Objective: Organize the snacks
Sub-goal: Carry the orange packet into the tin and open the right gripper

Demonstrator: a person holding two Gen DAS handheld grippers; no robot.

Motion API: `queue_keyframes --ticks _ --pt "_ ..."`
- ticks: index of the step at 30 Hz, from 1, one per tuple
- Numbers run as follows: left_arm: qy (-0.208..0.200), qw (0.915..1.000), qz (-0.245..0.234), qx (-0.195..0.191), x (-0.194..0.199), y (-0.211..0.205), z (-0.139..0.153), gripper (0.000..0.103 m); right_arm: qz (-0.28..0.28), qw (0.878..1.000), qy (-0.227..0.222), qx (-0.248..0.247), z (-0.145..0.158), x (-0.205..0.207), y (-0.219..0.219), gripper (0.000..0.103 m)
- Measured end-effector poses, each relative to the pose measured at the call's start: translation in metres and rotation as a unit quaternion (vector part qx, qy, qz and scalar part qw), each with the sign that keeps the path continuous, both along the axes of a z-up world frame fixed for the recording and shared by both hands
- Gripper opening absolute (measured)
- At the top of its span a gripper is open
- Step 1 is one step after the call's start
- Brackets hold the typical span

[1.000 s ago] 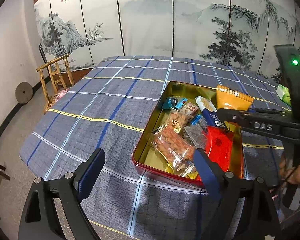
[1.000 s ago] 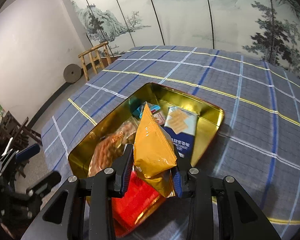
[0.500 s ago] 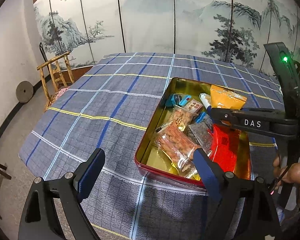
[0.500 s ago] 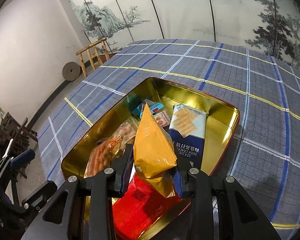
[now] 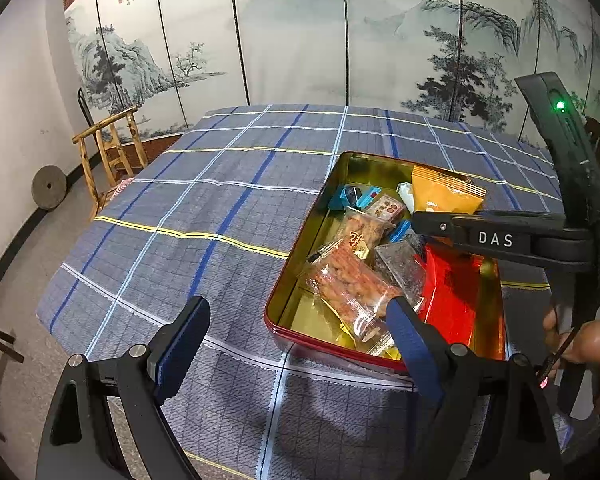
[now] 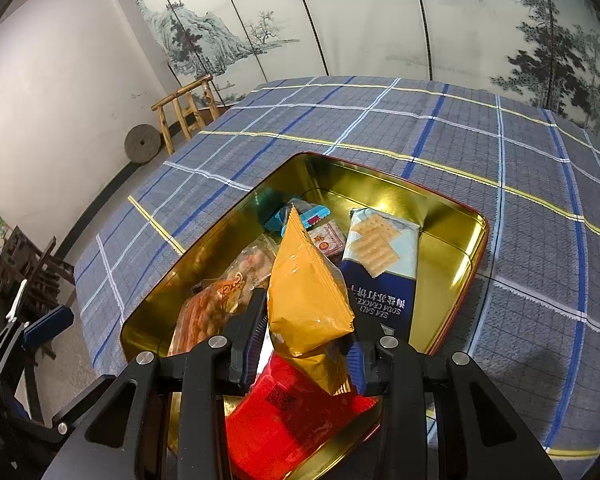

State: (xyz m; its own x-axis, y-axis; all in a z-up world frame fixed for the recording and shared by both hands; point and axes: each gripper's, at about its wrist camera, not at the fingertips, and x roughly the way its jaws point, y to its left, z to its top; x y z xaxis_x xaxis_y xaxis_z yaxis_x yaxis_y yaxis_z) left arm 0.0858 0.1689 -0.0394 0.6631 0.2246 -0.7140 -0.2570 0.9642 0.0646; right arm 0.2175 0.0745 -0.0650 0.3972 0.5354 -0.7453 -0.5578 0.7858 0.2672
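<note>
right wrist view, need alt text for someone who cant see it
The right gripper pinches an orange snack bag above an open gold tin on a blue plaid tablecloth. The tin holds a cracker pack, a red packet and other snacks.

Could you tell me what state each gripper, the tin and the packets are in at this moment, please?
Right gripper: shut on the orange packet, held above the tin.
Left gripper: open, empty, near the tin's front edge.
Tin: open, no lid on, holding snacks.
Cracker packet: lying flat in the tin.
Red packet: lying in the tin.
</note>
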Motion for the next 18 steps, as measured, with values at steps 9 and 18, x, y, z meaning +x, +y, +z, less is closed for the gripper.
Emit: queue_keyframes --ticks 9,18 --pt "-0.018 0.9996 0.024 0.001 -0.0058 0.0037 0.0049 0.089 -0.001 1.0 -0.001 0.001 -0.0012 0.0002 0.0022 0.037" --pt "-0.019 0.9997 0.014 0.006 -0.0082 0.0001 0.0089 0.09 0.001 1.0 -0.005 0.0 0.0 -0.0009 0.0046 0.038"
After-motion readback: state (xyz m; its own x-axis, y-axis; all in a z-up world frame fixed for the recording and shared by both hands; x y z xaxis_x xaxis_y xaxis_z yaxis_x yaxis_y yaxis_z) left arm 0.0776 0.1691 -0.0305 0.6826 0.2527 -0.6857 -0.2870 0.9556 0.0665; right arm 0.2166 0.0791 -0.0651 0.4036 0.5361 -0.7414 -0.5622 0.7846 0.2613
